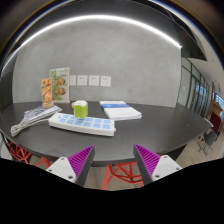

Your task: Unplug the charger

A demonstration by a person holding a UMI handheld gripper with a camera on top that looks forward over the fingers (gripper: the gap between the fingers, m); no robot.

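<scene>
Tongs (113, 160) sit wide open and empty at the bottom of the frame, well short of the power strip (82, 123) lying mid-left on the dark tabletop (150, 130), green cup (80, 108) behind it.

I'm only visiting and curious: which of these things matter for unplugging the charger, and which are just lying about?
For the job:
- power strip, beyond the open claw; no charger is clearly visible
- dark cable beside it

Just lying about:
- green cup
- stacked papers
- upright leaflets
- table
</scene>
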